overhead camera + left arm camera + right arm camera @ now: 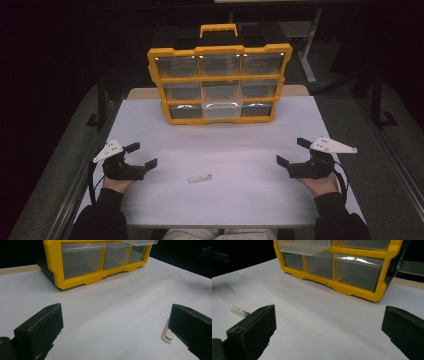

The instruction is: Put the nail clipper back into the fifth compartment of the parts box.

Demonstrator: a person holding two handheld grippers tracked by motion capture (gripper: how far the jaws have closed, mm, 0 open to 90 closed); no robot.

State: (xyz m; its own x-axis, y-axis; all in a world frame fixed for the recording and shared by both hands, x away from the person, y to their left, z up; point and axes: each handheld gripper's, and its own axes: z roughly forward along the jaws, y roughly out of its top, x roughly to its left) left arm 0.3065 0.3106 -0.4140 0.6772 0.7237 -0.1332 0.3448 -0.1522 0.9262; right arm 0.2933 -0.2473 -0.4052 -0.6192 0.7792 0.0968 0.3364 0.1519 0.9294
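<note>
Both your grippers rest spread and empty; the small white stick (pixel 200 178) lies near the desk's front edge, lengthwise left-to-right, nearer your left gripper (pixel 140 155) than your right gripper (pixel 293 151).

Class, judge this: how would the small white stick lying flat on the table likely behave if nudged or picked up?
The small white stick looks thin and rigid, so it is probably light and stiff. Lying flat on the smooth white table, it would likely slide, not roll. Its low profile may make gripping fiddly.
</note>
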